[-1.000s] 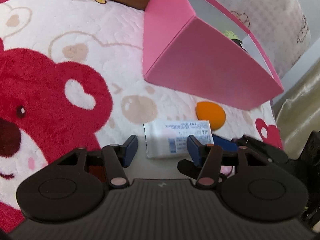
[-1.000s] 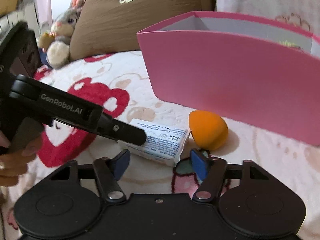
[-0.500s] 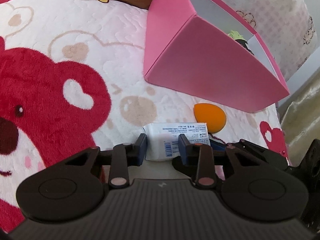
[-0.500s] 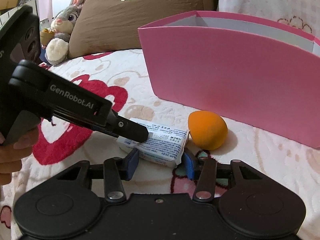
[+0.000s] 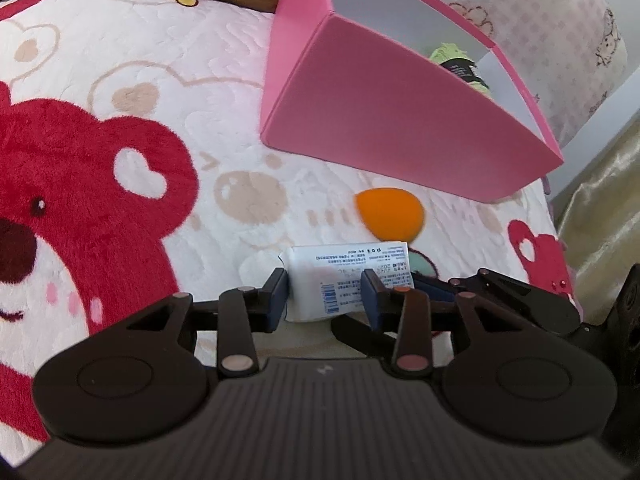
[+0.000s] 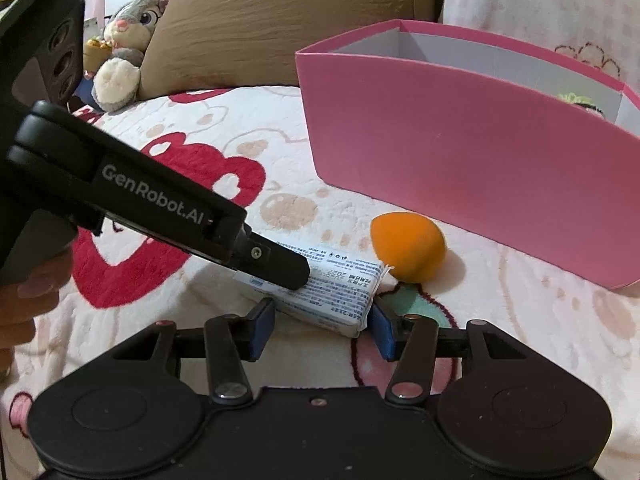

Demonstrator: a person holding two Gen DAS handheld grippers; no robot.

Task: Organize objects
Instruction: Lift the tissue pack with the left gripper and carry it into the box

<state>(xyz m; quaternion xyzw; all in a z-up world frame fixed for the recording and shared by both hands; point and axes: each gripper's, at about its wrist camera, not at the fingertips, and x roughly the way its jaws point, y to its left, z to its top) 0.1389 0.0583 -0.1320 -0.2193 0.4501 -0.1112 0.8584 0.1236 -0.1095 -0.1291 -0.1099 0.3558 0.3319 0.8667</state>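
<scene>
A white packet with blue print (image 5: 340, 276) (image 6: 340, 284) lies on the bear-print blanket. My left gripper (image 5: 326, 298) is shut on its near end, blue pads against both sides. My right gripper (image 6: 322, 326) is closed on the packet from another side; its pads touch the packet's ends. An orange teardrop sponge (image 5: 390, 214) (image 6: 408, 252) lies just beyond the packet. A pink box (image 5: 400, 132) (image 6: 460, 176) stands open behind them, with a green item (image 5: 456, 60) inside.
A brown pillow (image 6: 280, 20) and a grey plush rabbit (image 6: 128, 40) lie at the back left. A floral pillow (image 5: 540, 20) sits behind the box. The bed edge and a beige curtain (image 5: 600, 208) are at the right.
Both grippers have closed from wide open onto the white packet. The left view has risen slightly and the packet has shifted with it.
</scene>
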